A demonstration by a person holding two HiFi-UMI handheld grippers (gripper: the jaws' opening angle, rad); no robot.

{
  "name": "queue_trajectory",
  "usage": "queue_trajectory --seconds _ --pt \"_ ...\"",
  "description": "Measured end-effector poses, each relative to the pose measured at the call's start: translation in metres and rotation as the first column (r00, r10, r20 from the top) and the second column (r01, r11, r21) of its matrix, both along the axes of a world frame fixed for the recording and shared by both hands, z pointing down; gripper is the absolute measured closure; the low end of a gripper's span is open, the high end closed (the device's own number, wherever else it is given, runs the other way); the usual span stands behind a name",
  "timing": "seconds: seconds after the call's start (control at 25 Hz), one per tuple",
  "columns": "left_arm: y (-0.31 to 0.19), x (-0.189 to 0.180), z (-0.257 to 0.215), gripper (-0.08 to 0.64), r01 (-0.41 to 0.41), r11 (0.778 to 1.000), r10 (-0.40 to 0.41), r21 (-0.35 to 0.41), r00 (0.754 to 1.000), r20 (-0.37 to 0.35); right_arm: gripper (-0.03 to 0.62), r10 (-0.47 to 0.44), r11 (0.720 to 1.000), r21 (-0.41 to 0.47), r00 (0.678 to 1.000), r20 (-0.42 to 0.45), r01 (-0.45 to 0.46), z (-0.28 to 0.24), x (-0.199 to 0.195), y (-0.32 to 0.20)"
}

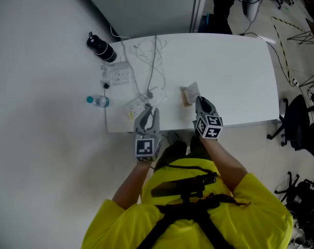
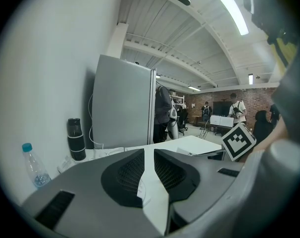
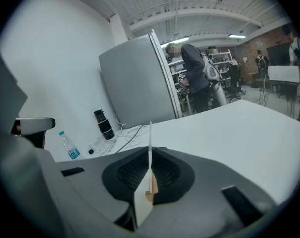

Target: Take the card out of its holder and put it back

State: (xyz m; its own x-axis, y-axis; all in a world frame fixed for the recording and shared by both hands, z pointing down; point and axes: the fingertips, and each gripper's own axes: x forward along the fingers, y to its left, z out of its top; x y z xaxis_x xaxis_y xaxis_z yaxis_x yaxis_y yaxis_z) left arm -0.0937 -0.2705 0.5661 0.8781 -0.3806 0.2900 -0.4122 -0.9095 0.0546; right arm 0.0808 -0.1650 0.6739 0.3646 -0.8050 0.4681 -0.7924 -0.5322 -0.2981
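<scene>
In the head view both grippers are at the near edge of the white table. My left gripper is shut on a white card. In the left gripper view that card is pinched between the dark pads of the left gripper. My right gripper is shut on a flat tan and clear card holder. In the right gripper view the holder stands edge-on as a thin white sheet with a tan strip, clamped in the right gripper. The two grippers are about a hand's width apart.
A black bottle, a power strip and white cables lie at the table's far left. A water bottle lies by the left edge. A grey partition stands behind the table. Office chairs are to the right.
</scene>
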Motion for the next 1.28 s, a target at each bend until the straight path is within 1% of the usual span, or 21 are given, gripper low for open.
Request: queue_trajectory --seconds 0.08,0.24,0.44,0.48,0.52,0.56,0.68,0.76,0.84,0.88,0.96,1.04,1.16,1.28 --pt "-0.002 -0.001 -0.001 0.494 0.006 1.000 -0.006 -0.006 1.000 0.002 0.569 -0.010 1.000 -0.011 1.000 -0.006 0.010 0.009 -0.002 -0.001" --pt "-0.003 0.000 0.000 0.494 -0.002 1.000 0.002 0.012 1.000 -0.007 0.569 -0.032 0.999 -0.043 0.999 -0.036 0.030 0.030 -0.009 -0.006" --pt "0.001 0.004 0.002 0.494 -0.011 1.000 0.010 -0.003 1.000 -0.007 0.568 -0.028 0.998 -0.052 0.998 -0.053 0.026 0.042 -0.015 -0.010" --pt "0.001 0.004 0.003 0.494 -0.012 1.000 0.012 -0.003 1.000 -0.005 0.557 -0.033 0.998 -0.049 0.998 -0.054 0.030 0.042 -0.016 -0.010" --pt "0.002 0.004 0.003 0.494 -0.012 1.000 0.012 -0.003 1.000 -0.004 0.479 -0.043 0.998 -0.045 0.997 -0.058 0.041 0.039 -0.016 -0.011" --pt "0.002 0.004 0.002 0.494 -0.012 1.000 0.012 -0.001 1.000 -0.008 0.430 -0.058 0.998 -0.037 0.996 -0.065 0.056 0.034 -0.016 -0.011" --pt "0.000 0.005 -0.002 0.494 -0.008 1.000 0.008 0.007 1.000 -0.017 0.430 -0.087 0.996 -0.002 0.994 -0.071 0.087 0.007 -0.016 -0.002" --pt "-0.001 0.005 -0.008 0.494 -0.004 1.000 0.004 0.011 1.000 -0.024 0.431 -0.082 0.996 0.026 0.994 -0.070 0.084 -0.016 -0.014 0.012" --pt "-0.003 0.005 -0.017 0.494 0.002 1.000 -0.002 0.016 0.999 -0.039 0.457 -0.072 0.996 0.055 0.994 -0.085 0.077 -0.044 -0.010 0.028" --pt "-0.002 0.005 -0.023 0.494 0.008 1.000 -0.007 0.014 0.999 -0.048 0.459 -0.068 0.995 0.068 0.993 -0.095 0.075 -0.060 -0.007 0.035" --pt "-0.001 0.006 -0.035 0.494 0.018 1.000 -0.017 0.012 0.998 -0.063 0.547 -0.053 0.994 0.093 0.991 -0.122 0.065 -0.094 0.000 0.050" --pt "0.000 0.004 -0.041 0.494 0.018 1.000 -0.017 0.013 0.998 -0.067 0.588 -0.027 0.990 0.136 0.988 -0.149 0.048 -0.129 0.007 0.062" --pt "0.003 -0.002 -0.047 0.494 0.021 1.000 -0.021 -0.004 0.997 -0.072 0.589 -0.015 0.982 0.183 0.981 -0.193 0.051 -0.173 0.010 0.074" --pt "0.006 -0.007 -0.059 0.494 0.031 0.999 -0.032 -0.018 0.996 -0.085 0.589 -0.013 0.973 0.221 0.972 -0.233 0.066 -0.200 0.008 0.083"
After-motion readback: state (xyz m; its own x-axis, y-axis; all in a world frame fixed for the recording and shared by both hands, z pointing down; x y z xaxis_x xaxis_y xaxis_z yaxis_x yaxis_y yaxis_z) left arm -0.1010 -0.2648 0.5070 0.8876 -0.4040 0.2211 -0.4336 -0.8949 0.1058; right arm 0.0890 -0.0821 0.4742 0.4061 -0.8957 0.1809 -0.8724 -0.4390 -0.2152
